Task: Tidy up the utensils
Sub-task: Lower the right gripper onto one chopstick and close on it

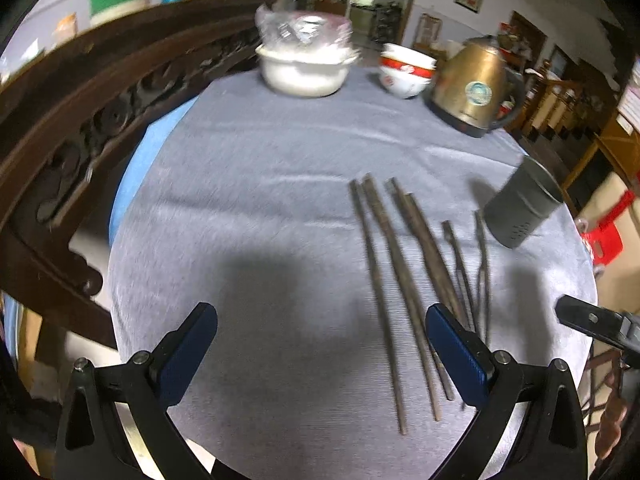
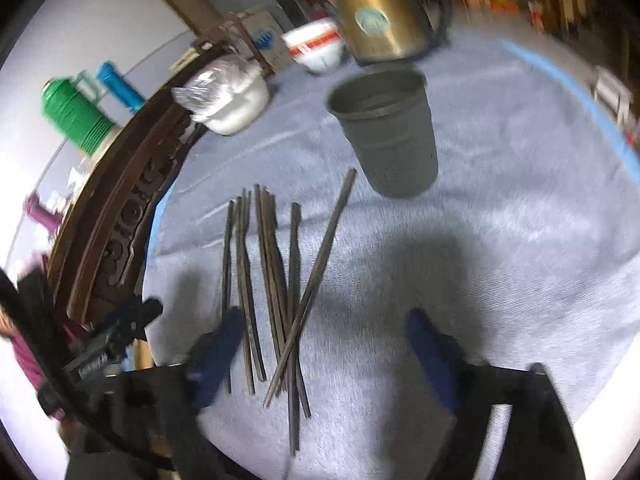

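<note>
Several dark wooden chopsticks [image 1: 394,256] [image 2: 295,264] lie loosely side by side on the grey tablecloth [image 1: 260,180]. A dark grey utensil cup [image 1: 520,208] [image 2: 392,132] stands upright and empty just beyond them. My left gripper [image 1: 320,312] hovers open above the cloth, with the near ends of the chopsticks by its right finger. My right gripper [image 2: 324,320] is open too, its blue pads straddling the near ends of the bunch without pressing on them. A finger of the right gripper [image 1: 592,320] shows at the right edge of the left wrist view.
At the back of the round table stand a white pot [image 1: 304,68] topped with clear plastic, stacked red-and-white bowls [image 1: 406,72] and a brass kettle [image 1: 472,84]. A carved dark wooden rail [image 1: 80,120] curves along the left side.
</note>
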`<state>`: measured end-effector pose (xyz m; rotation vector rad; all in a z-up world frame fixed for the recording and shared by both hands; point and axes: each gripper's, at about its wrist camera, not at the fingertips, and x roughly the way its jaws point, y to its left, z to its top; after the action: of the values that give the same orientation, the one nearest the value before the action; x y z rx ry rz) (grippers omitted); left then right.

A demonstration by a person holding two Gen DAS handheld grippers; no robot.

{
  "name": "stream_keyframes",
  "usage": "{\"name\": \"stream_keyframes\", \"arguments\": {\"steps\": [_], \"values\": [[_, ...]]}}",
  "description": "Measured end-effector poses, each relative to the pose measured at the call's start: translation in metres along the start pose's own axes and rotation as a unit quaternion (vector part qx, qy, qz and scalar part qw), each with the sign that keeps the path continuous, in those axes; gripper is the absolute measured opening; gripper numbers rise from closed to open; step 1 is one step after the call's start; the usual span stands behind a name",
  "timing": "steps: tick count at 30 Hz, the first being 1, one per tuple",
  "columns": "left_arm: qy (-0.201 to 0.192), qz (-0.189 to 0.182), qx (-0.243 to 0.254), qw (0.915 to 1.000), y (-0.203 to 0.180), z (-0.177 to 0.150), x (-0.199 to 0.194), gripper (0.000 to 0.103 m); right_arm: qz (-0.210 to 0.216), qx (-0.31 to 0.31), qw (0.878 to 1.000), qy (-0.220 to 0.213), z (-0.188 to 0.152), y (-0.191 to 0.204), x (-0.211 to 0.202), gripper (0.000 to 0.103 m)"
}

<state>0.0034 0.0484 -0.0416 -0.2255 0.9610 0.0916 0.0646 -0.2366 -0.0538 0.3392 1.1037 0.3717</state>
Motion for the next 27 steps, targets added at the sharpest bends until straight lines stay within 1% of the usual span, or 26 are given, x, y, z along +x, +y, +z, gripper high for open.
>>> {"name": "stream_keyframes", "arguments": {"steps": [1, 2, 3, 5, 6, 7, 11, 12, 14, 15, 18, 20, 22, 24, 27], "values": [[0.004, 0.001, -0.007, 1.0, 0.004, 0.001, 0.003, 0.103, 0.004, 0.015, 1.0, 0.015, 0.006, -0.004, 0.01, 0.063], [0.007, 0.0, -0.013, 0.9999, 0.007, 0.002, 0.005, 0.103, 0.007, 0.026, 0.999, 0.029, 0.01, -0.006, 0.018, 0.052], [0.009, -0.003, -0.019, 0.9998, 0.011, 0.002, 0.007, 0.103, 0.009, 0.036, 0.998, 0.042, 0.015, -0.006, 0.027, 0.048], [0.013, -0.006, -0.029, 0.9995, 0.017, 0.003, 0.011, 0.103, 0.011, 0.048, 0.997, 0.053, 0.024, -0.005, 0.043, 0.048], [0.016, -0.007, -0.034, 0.9993, 0.02, 0.004, 0.014, 0.103, 0.013, 0.054, 0.997, 0.059, 0.028, -0.002, 0.05, 0.046], [0.019, -0.008, -0.039, 0.999, 0.022, 0.004, 0.016, 0.103, 0.013, 0.058, 0.996, 0.064, 0.032, 0.0, 0.056, 0.042], [0.034, -0.015, -0.052, 0.998, 0.027, 0.006, 0.024, 0.103, -0.009, 0.072, 0.994, 0.082, 0.041, 0.006, 0.081, 0.039], [0.037, -0.016, -0.054, 0.9977, 0.028, 0.007, 0.026, 0.103, -0.011, 0.073, 0.993, 0.088, 0.041, 0.007, 0.087, 0.037], [0.043, -0.019, -0.06, 0.9971, 0.028, 0.009, 0.029, 0.103, -0.02, 0.067, 0.993, 0.095, 0.042, 0.01, 0.094, 0.024], [0.048, -0.022, -0.064, 0.9966, 0.028, 0.01, 0.031, 0.103, -0.026, 0.062, 0.992, 0.102, 0.042, 0.011, 0.099, 0.009], [0.068, -0.029, -0.072, 0.9947, 0.023, 0.017, 0.04, 0.101, -0.035, 0.028, 0.993, 0.111, 0.043, 0.018, 0.099, 0.007], [0.083, -0.026, -0.068, 0.9939, 0.015, 0.023, 0.047, 0.093, -0.049, -0.003, 0.992, 0.114, 0.044, 0.022, 0.095, 0.007], [0.097, -0.022, -0.061, 0.9932, 0.006, 0.029, 0.053, 0.088, -0.058, -0.032, 0.991, 0.12, 0.044, 0.024, 0.089, 0.007], [0.114, -0.012, -0.053, 0.992, -0.005, 0.038, 0.064, 0.085, -0.07, -0.055, 0.988, 0.127, 0.043, 0.021, 0.084, 0.007], [0.149, -0.001, -0.043, 0.988, -0.019, 0.046, 0.083, 0.076, -0.075, -0.069, 0.985, 0.139, 0.039, 0.012, 0.081, 0.007]]}}
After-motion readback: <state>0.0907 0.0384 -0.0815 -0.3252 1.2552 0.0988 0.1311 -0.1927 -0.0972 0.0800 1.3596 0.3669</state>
